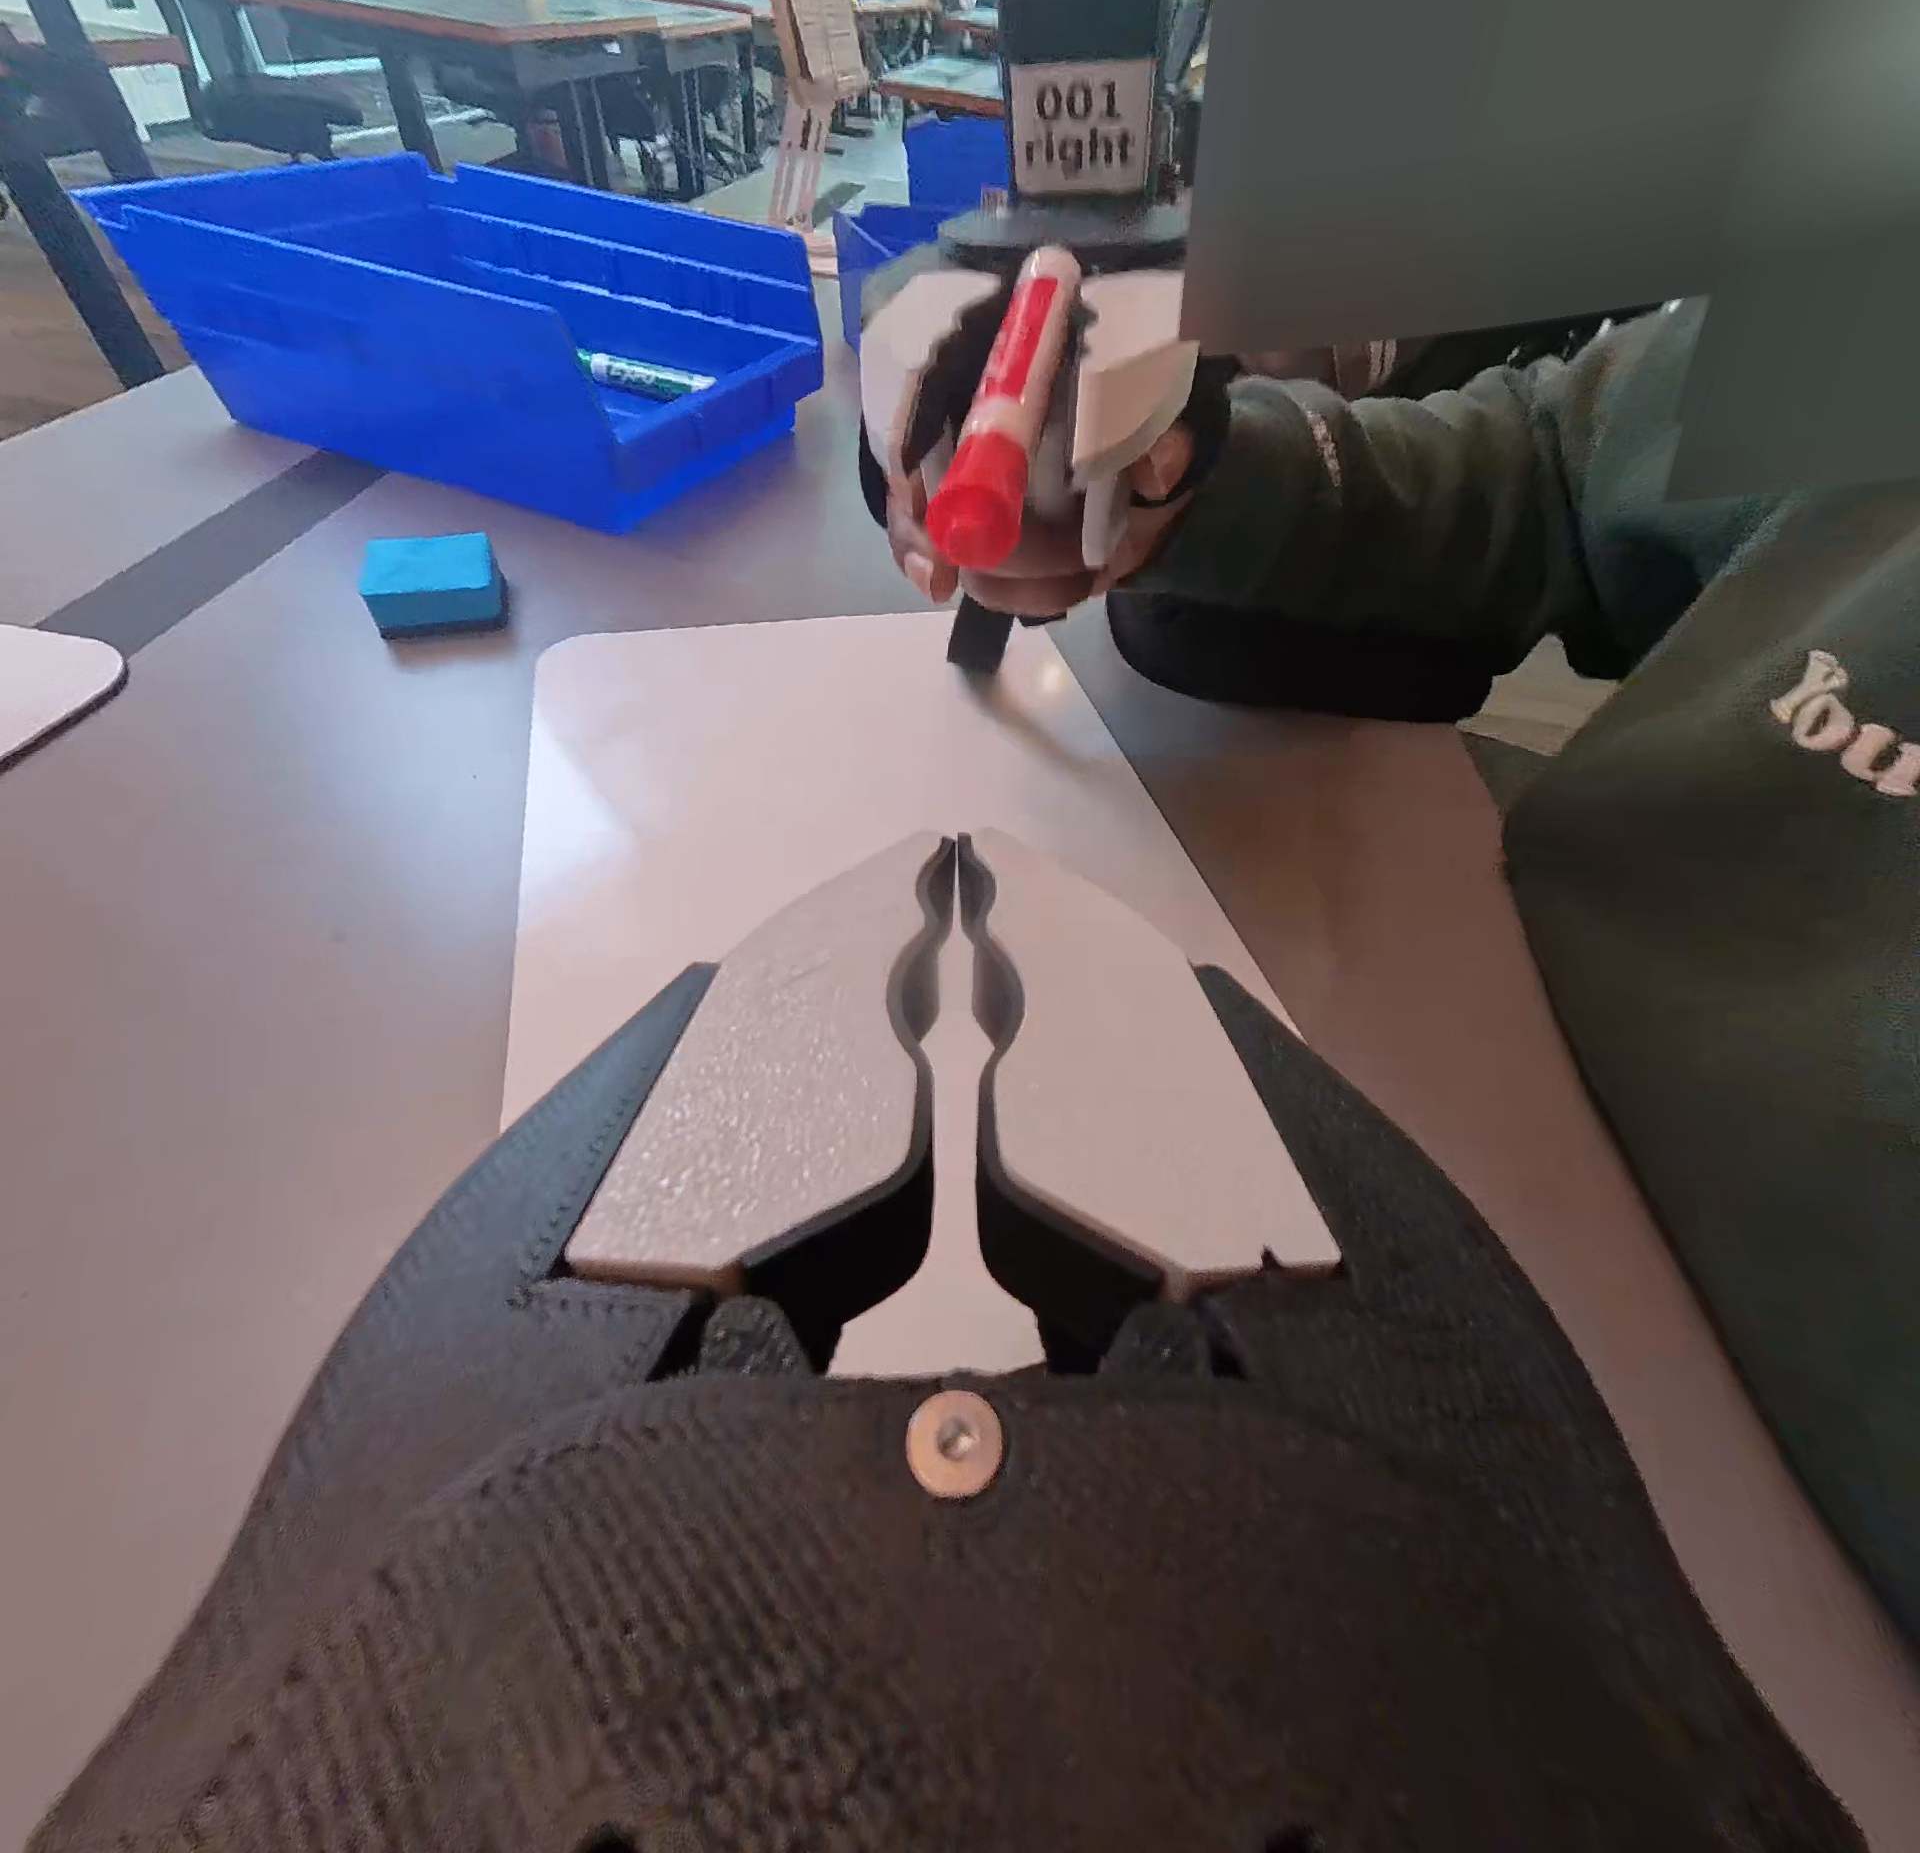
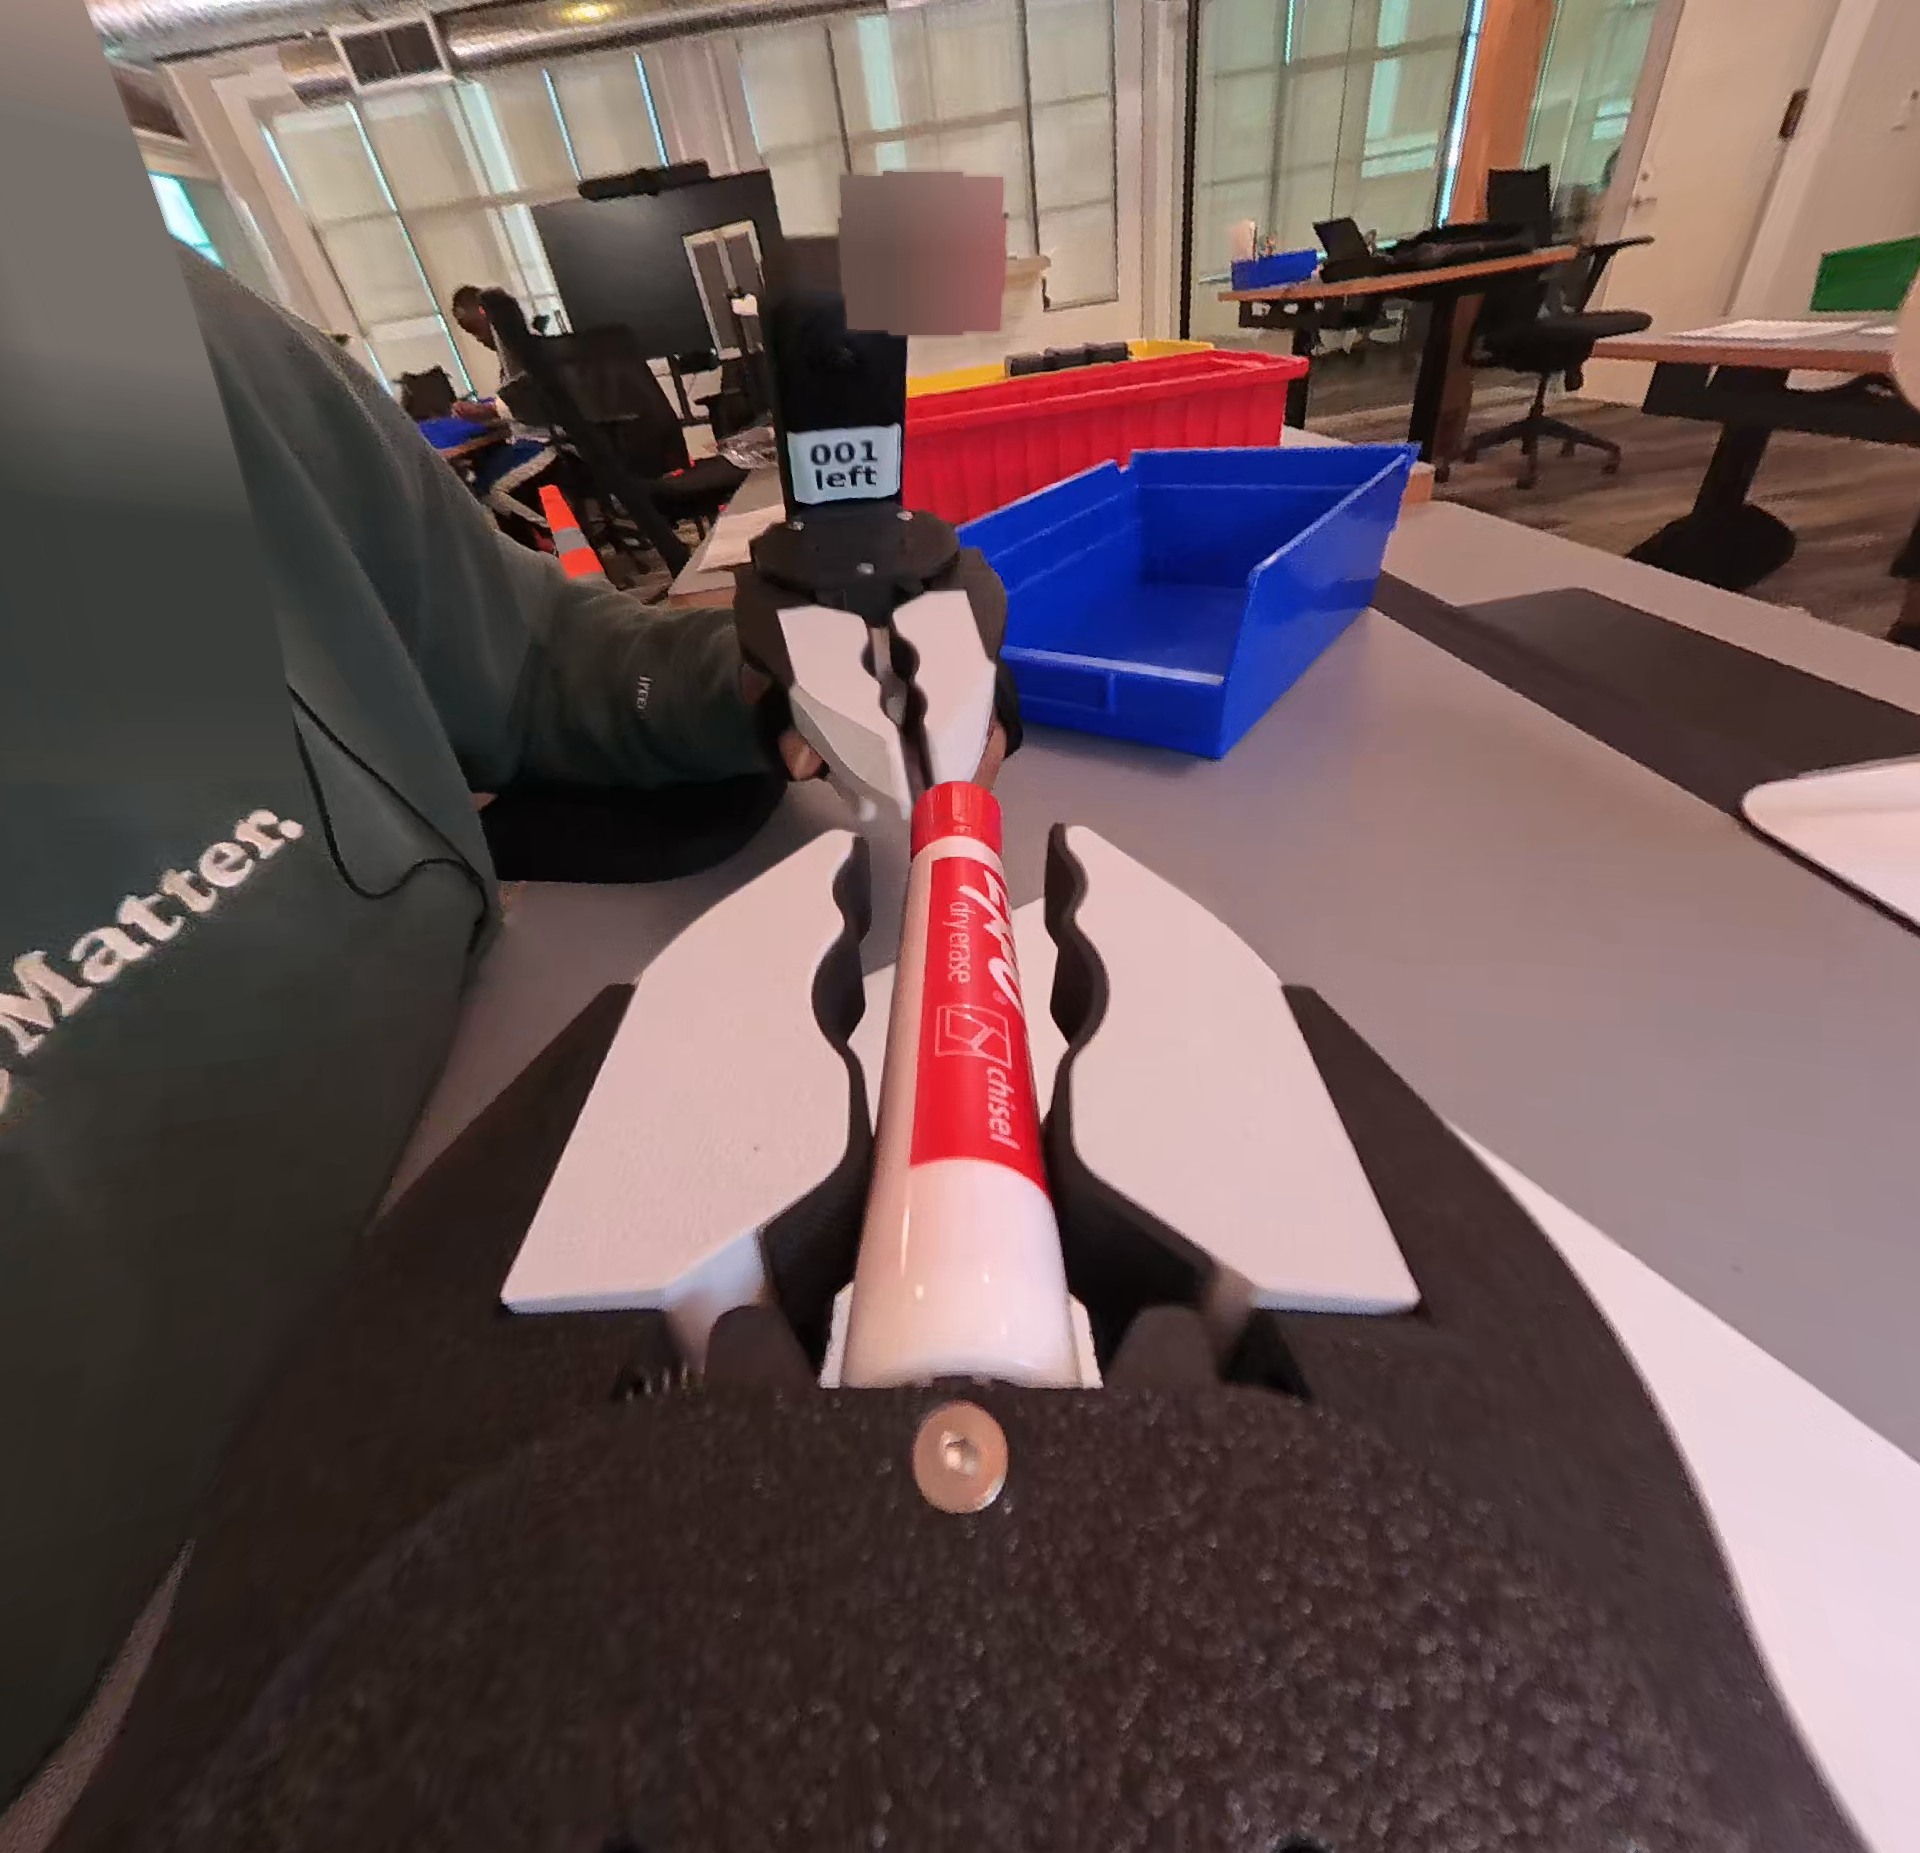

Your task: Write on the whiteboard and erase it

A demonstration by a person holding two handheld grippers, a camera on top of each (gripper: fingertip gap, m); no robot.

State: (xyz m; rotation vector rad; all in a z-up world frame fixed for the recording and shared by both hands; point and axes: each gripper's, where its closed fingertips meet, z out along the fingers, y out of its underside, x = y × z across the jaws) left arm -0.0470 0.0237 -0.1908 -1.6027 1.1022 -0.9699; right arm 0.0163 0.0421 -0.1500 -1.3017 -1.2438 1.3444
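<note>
My right gripper (image 2: 961,847) is shut on a red dry-erase marker (image 2: 961,1024) that lies lengthwise between its fingers, with the red cap on and pointing forward. In the left wrist view the right gripper (image 1: 997,390) holds the marker (image 1: 987,421) tilted above the far edge of the white whiteboard (image 1: 779,764). My left gripper (image 1: 956,842) is shut and empty, low over the whiteboard. It faces the marker's cap from a short distance in the right wrist view (image 2: 883,785). A blue eraser (image 1: 431,582) lies on the table left of the board.
A blue bin (image 1: 447,328) behind the eraser holds a green marker (image 1: 644,375). It also shows in the right wrist view (image 2: 1195,598), with a red bin (image 2: 1091,421) behind it. A second white board (image 2: 1849,837) lies at the right. The person's sleeve (image 1: 1403,536) rests right of the board.
</note>
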